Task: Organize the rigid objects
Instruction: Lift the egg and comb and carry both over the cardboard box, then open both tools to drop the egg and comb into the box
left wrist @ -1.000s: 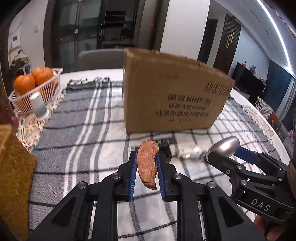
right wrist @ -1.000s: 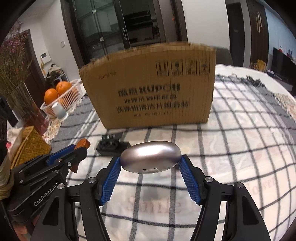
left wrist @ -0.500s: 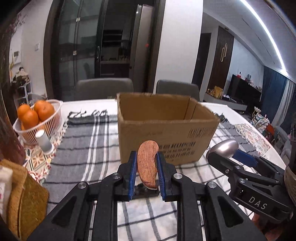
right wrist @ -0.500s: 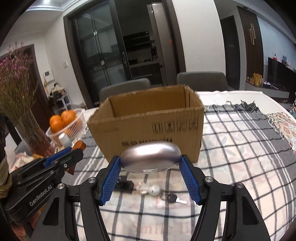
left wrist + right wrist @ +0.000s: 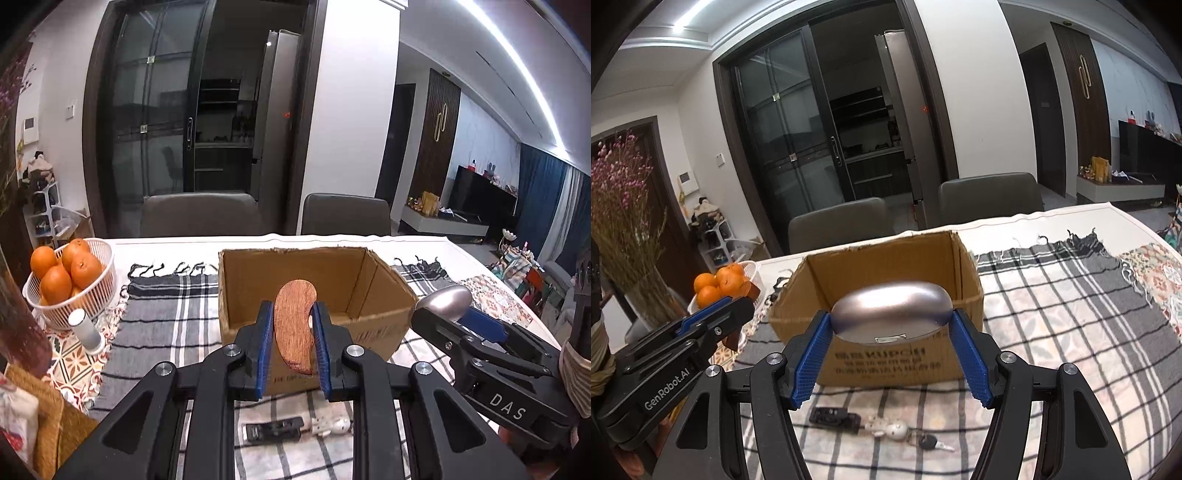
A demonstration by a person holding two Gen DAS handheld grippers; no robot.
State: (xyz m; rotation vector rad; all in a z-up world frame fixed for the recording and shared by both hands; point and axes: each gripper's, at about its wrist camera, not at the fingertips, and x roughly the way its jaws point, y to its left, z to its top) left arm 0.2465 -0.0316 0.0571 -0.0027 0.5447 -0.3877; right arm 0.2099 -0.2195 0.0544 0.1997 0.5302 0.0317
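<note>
My left gripper (image 5: 292, 328) is shut on a curved brown wooden piece (image 5: 293, 325), held in the air in front of an open cardboard box (image 5: 376, 325). My right gripper (image 5: 891, 328) is shut on a smooth silver oval case (image 5: 891, 312), held above the near wall of the same box (image 5: 886, 363). The right gripper and its silver case (image 5: 443, 301) also show at the right of the left wrist view. The left gripper (image 5: 720, 317) shows at the left of the right wrist view. The box inside looks empty where visible.
A keychain with a black fob, white figure and key (image 5: 879, 428) lies on the checked cloth (image 5: 1071, 332) below the grippers. A white basket of oranges (image 5: 66, 280) and a small white cylinder (image 5: 86, 330) stand left. A woven basket (image 5: 44, 413) sits near left. A vase of dried flowers (image 5: 624, 229) stands far left.
Both grippers have risen with their objects. The box, first seen side-on, now shows its open top and inside. The keychain now lies lower in both views.
</note>
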